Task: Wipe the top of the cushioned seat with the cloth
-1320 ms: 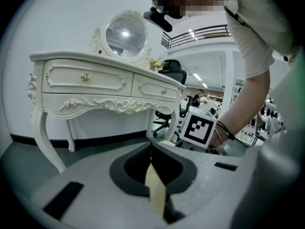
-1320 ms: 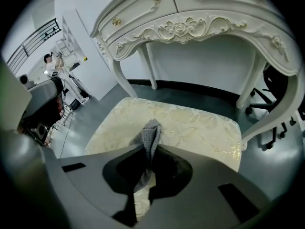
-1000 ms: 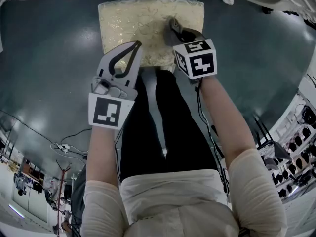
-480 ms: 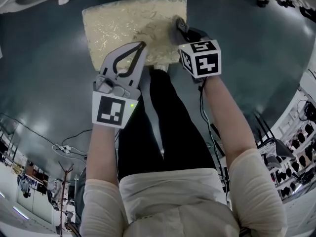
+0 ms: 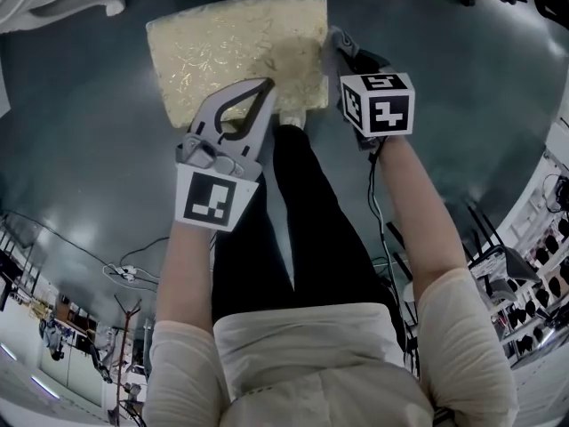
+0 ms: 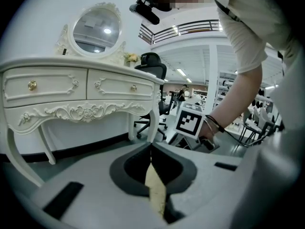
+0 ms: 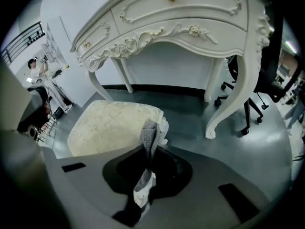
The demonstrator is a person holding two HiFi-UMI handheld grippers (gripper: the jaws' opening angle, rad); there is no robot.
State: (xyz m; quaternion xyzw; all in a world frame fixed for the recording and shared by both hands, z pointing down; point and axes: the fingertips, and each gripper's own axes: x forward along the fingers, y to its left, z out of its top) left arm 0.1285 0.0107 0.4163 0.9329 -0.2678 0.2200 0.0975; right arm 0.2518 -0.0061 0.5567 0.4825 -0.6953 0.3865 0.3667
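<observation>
The cushioned seat is a cream and gold brocade pad on the dark floor, top centre in the head view. My right gripper is shut on a grey cloth at the seat's right edge. In the right gripper view the cloth stands pinched between the jaws, with the seat just beyond and to the left. My left gripper hovers over the seat's near edge with its jaws together and nothing in them. Through them a sliver of seat shows.
A white carved dressing table stands behind the seat, with its legs at both upper corners of the head view. A black office chair is at the right. Cables lie on the floor at the left. The person's black trousers are below the seat.
My right gripper has carried the cloth rightward across the seat to its right edge. The left gripper has shifted a little to the right along the near edge.
</observation>
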